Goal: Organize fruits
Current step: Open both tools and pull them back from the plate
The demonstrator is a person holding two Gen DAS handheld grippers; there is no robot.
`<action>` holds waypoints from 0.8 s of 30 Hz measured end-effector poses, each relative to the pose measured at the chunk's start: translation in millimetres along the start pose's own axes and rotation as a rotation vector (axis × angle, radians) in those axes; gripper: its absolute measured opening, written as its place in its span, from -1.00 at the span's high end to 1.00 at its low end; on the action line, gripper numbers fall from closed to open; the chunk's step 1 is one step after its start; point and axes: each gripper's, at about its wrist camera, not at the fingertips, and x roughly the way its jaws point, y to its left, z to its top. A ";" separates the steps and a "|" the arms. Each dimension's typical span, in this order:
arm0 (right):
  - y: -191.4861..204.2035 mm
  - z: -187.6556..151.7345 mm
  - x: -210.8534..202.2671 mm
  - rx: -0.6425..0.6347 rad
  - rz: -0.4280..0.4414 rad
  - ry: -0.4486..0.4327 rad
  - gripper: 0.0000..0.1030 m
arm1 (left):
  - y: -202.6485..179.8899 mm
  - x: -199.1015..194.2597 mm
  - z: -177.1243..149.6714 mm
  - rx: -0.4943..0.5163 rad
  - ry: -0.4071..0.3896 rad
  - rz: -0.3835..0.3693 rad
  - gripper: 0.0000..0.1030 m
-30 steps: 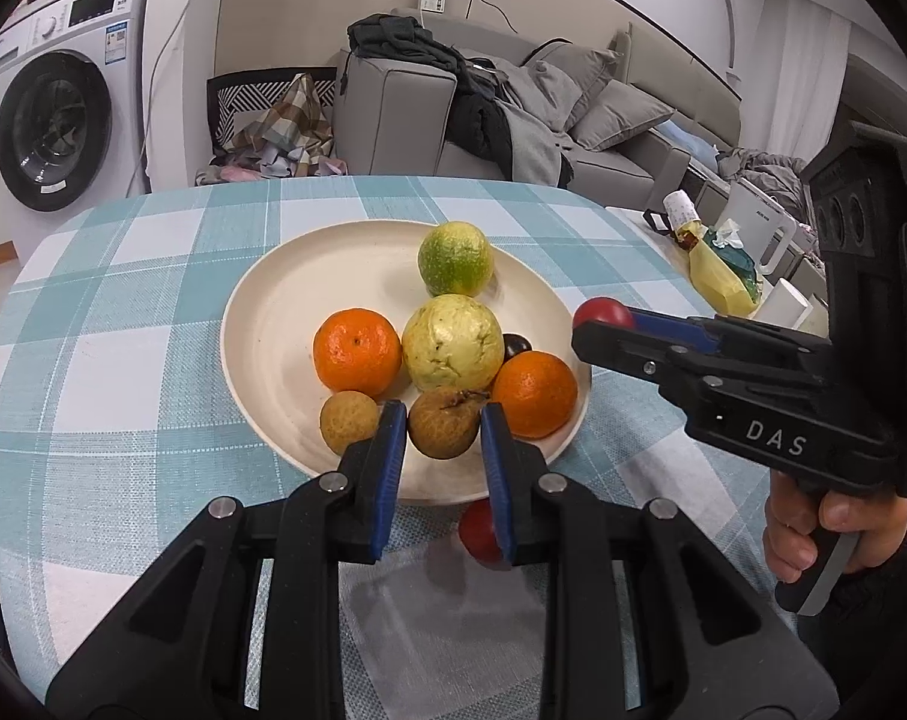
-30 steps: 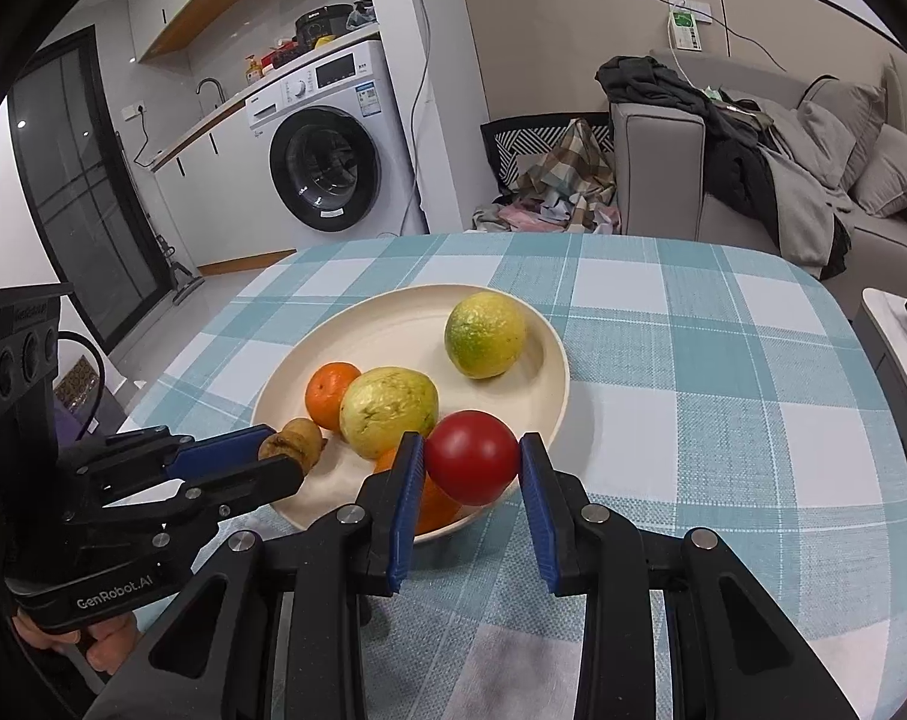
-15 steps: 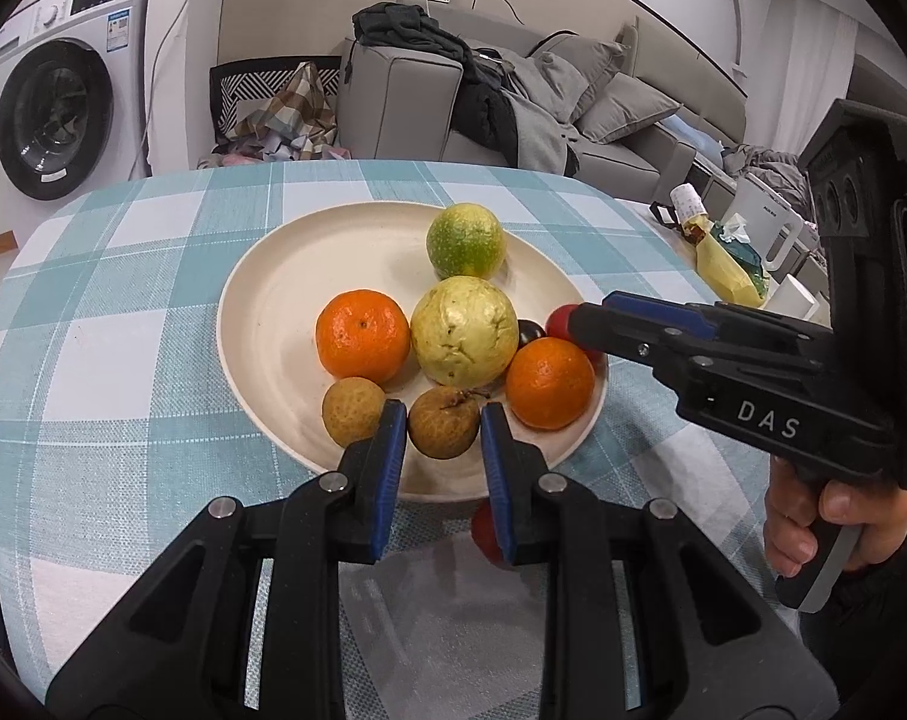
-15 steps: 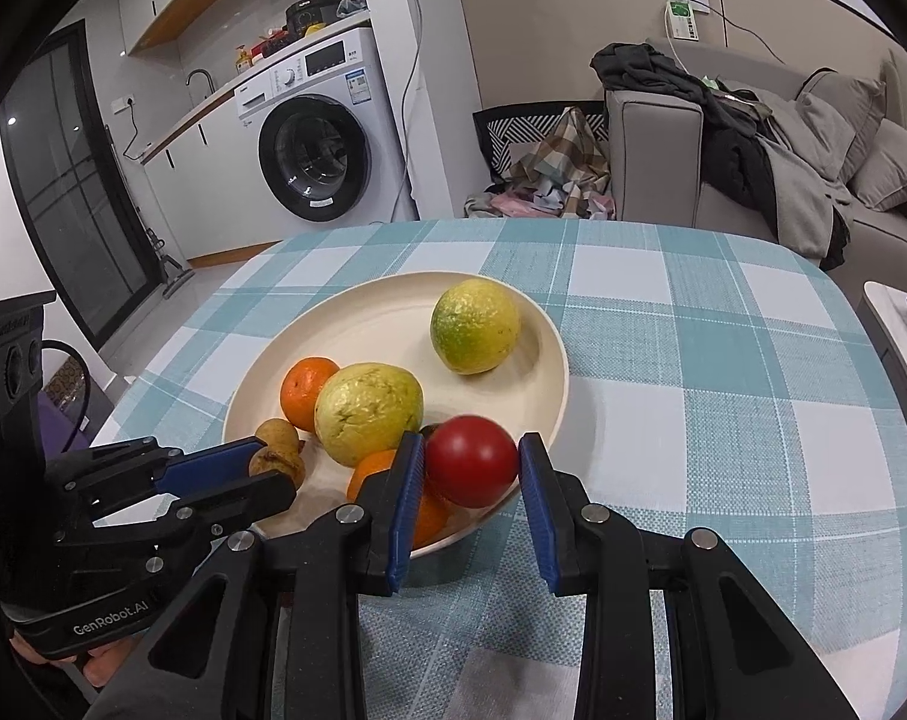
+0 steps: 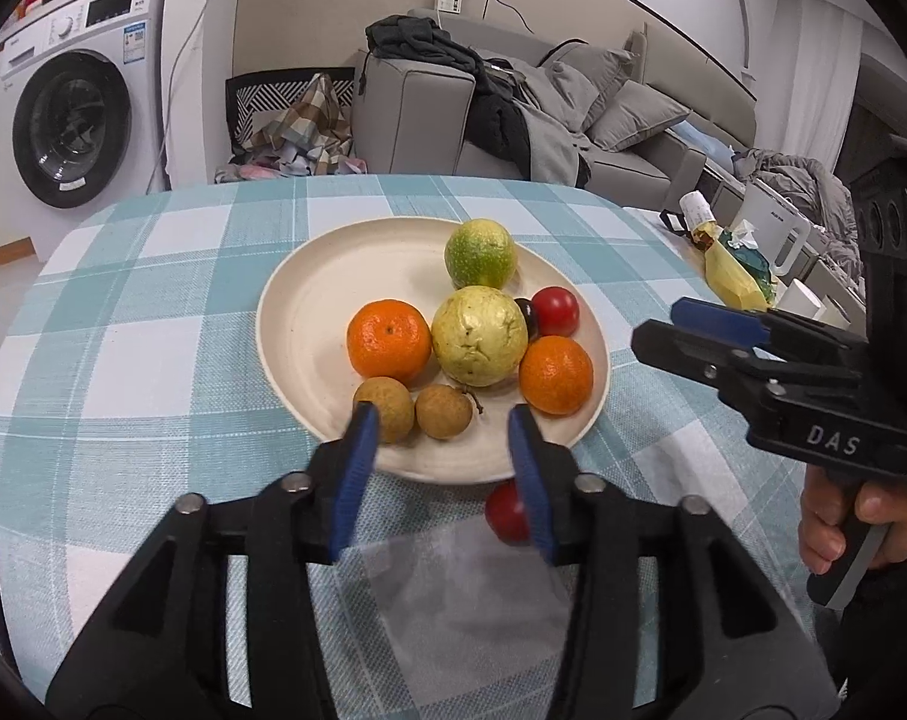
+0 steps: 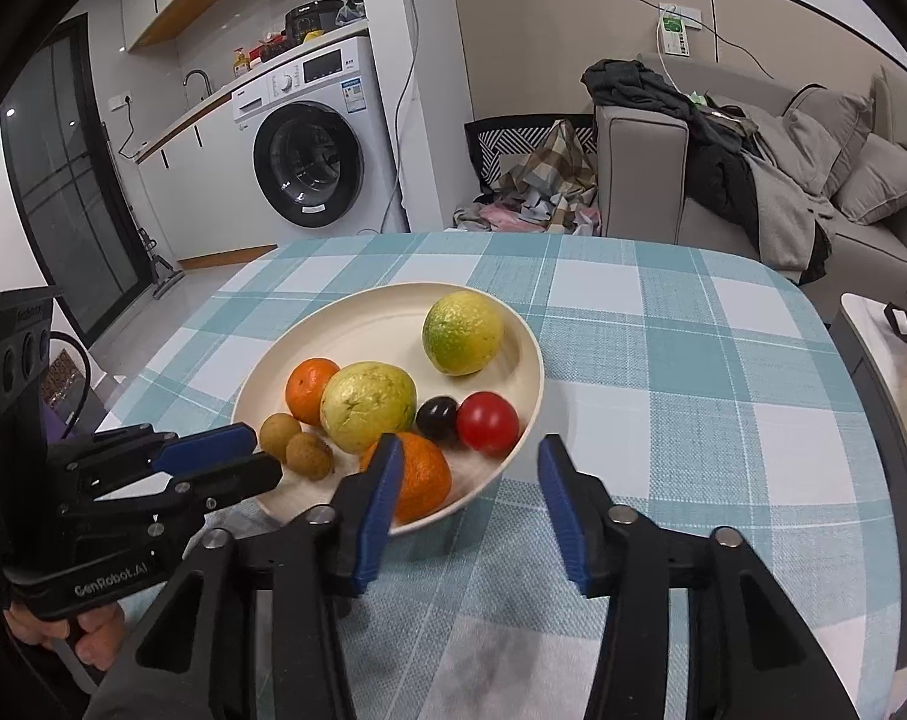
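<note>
A cream plate (image 5: 309, 294) (image 6: 357, 330) on the checked table holds a green-yellow citrus (image 5: 480, 253), a pale guava (image 5: 479, 336), two oranges (image 5: 388, 339) (image 5: 555, 374), two brown longans (image 5: 444, 411), a dark plum (image 6: 437, 411) and a red tomato (image 5: 555, 311) (image 6: 487, 423). A second red tomato (image 5: 506, 513) lies on the cloth below the plate rim, beside my left gripper's right finger. My left gripper (image 5: 443, 447) is open and empty at the plate's near rim. My right gripper (image 6: 470, 483) is open and empty, just back from the plate's right rim.
A side table with a yellow bag (image 5: 735, 276) and a white kettle (image 5: 777, 237) stands right of the table. A sofa with clothes (image 5: 513, 114) and a washing machine (image 5: 72, 120) are behind. The table edge curves at the far side.
My right gripper opened and let go of the red tomato, which now rests on the plate beside the plum; the gripper pulled back. My left gripper opened wider.
</note>
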 end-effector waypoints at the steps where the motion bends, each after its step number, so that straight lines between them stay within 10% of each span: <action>1: -0.1 -1.5 -3.5 0.002 0.000 -0.002 -0.14 | 0.2 -3.8 -0.8 0.000 -0.005 0.005 -0.15; 4: -0.3 -5.0 -11.1 0.016 0.014 -0.009 -0.57 | 2.1 -15.9 -4.1 -0.008 -0.012 0.023 -0.64; 10: 4.9 -13.0 -18.3 0.020 0.027 -0.005 -0.99 | 6.4 -34.6 -15.3 -0.009 -0.006 0.062 -0.99; 24: 20.6 -32.6 -17.1 -0.016 0.038 0.042 -1.00 | 12.1 -51.2 -32.7 -0.028 -0.019 0.096 -0.99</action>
